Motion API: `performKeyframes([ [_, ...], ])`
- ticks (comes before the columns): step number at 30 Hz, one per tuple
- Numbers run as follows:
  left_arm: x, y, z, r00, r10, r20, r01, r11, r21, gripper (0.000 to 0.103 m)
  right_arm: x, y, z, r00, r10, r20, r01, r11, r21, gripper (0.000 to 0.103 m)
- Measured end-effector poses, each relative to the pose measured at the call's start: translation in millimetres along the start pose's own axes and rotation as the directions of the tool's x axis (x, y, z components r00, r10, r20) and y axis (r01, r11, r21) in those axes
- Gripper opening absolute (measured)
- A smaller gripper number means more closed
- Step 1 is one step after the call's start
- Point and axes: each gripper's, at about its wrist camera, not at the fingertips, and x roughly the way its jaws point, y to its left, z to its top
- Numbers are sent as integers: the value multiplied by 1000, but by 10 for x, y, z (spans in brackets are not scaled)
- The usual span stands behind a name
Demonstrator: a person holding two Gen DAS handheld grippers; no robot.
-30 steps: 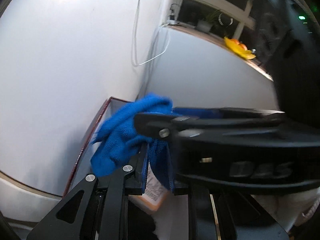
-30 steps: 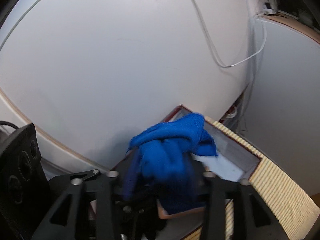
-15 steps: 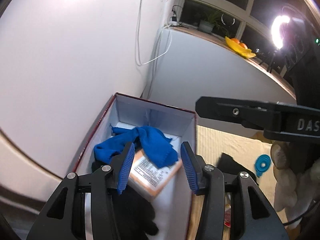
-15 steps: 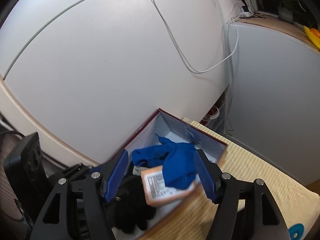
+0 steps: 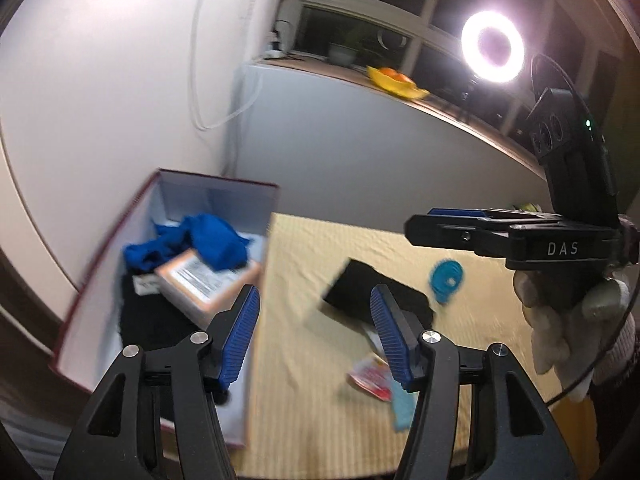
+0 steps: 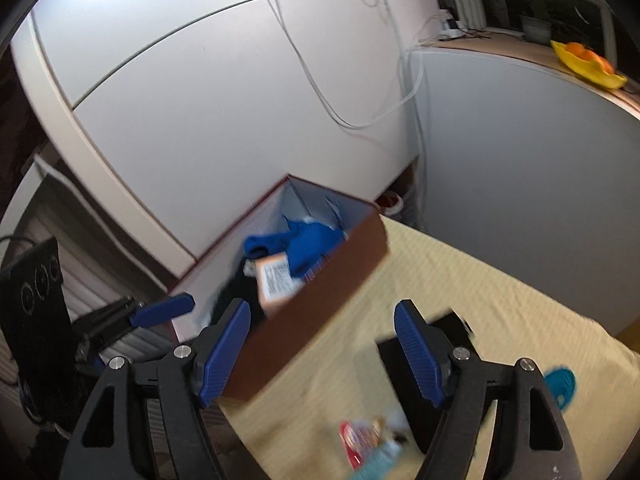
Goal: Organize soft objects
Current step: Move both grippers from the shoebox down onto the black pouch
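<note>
A: Left gripper (image 5: 316, 336) — pose?
B: Raised above the yellow mat (image 5: 320, 400), jaws spread, nothing held. Right gripper (image 6: 322, 352) likewise released, near the box's corner.
A: The soft thing?
B: Blue cloth (image 5: 200, 242) lies in the red box (image 5: 100, 256), far left, draped over an orange packet (image 5: 204, 280).

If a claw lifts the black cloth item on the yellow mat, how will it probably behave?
The black cloth item lies flat and folded on the yellow mat, so it would probably droop from one pinch. It looks light, so it should lift easily. Being flat and soft, it is unlikely to roll or tip; blur hides its texture.
</note>
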Motion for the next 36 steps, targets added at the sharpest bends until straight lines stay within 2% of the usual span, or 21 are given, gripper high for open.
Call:
performKeyframes([
  [7,131,-309,-327,995,-76,-60,76,997,2,57,-400,-385,-674,1000,-16,-12,17,998,67,71],
  [14,336,-536,-516,990,-102,-101,102,995,0,57,-627,-734,-991,999,-33,-5,33,991,132,71],
  [18,477,-601,-564,985,-121,-126,119,993,-23,57,-620,-921,-1076,1000,-25,-8,26,987,158,71],
  [27,874,-612,-554,976,-120,-184,111,992,-62,57,-209,-1242,-1035,996,36,-78,-19,977,212,71],
  [36,1350,-517,-451,963,-115,-244,87,989,-121,57,460,-1464,-810,985,62,-160,-17,964,266,71],
])
